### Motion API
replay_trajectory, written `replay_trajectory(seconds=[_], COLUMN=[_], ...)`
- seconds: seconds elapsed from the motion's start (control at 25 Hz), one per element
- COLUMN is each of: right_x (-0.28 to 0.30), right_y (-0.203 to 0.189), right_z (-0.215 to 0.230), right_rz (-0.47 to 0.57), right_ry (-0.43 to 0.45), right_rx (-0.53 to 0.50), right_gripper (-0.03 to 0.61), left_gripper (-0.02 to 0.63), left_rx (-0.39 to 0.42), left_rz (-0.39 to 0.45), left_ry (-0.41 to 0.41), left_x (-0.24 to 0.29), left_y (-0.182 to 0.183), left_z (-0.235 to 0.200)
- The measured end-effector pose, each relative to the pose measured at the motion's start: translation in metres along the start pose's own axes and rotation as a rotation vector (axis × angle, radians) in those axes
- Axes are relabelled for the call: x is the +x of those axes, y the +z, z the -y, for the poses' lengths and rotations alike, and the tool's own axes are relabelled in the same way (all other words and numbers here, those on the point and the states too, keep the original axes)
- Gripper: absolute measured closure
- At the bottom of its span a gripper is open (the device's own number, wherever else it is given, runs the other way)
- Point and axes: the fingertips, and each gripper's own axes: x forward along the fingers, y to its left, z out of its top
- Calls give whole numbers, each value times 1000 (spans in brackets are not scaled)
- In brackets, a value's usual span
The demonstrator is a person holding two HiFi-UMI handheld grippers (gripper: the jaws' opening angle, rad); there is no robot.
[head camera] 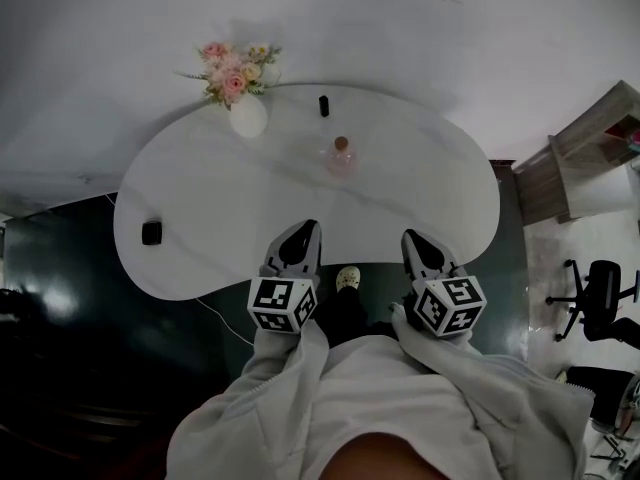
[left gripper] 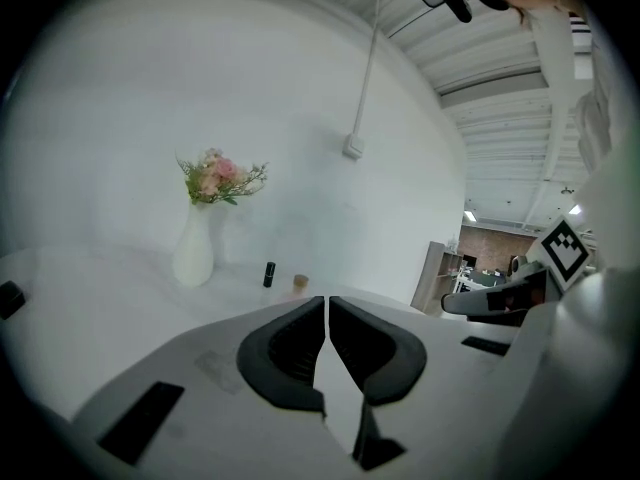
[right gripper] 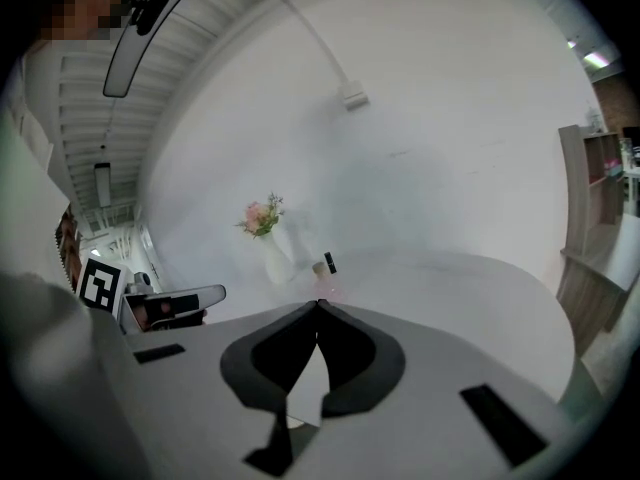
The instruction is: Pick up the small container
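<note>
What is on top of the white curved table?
White vase of pink flowers, black cylinder, clear corked container, black block. The left claw and right claw cover part of its near edge.

**Person in a pale jacket with two grey handheld grippers**

A loose off-white jacket with long, baggy sleeves covers the person. Dark trousers and a pale shoe show beneath it. The left light-grey plastic gripper and the right light-grey plastic gripper both have black-lined jaws. Each carries a white cube printed with black square markers.

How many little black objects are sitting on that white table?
2. One black object stands at the far edge of the table, right of the vase; the other sits near its left edge. More may be hidden.
</note>
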Motion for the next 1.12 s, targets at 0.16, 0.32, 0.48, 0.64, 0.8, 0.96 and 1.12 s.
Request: replay_trajectory(seconds=[0.16,0.32,0.48,0.64,0.8,0.96,1.12], right_x=[18,36,53,68,78,86,93], right_y=[9,17,22,26,29,31,31], right_z=[8,15,21,29,36,40,44], right_rz=[-5,-7,-13,-16,-27,-34,-49], right_ry=[-13,-24,-34,-48,-65,-70,-77], right_rx=[1,2,-1,-6,-9,-15,-14], right_gripper=[528,528,528,528,528,528,528], left_gripper=[589,589,588,588,586,532,480], left_rx=[6,17,41,60,69,75,95], left_rz=[2,2,4,1,-16,-38,-61], left_ry=[-15,-24,-40,-64,-81,-114,-137], left_x=[21,42,62,83,102,118,139], left_y=[8,13,20,22,20,14,9], left_z=[-10,-22,-32,-41,-46,-46,-47])
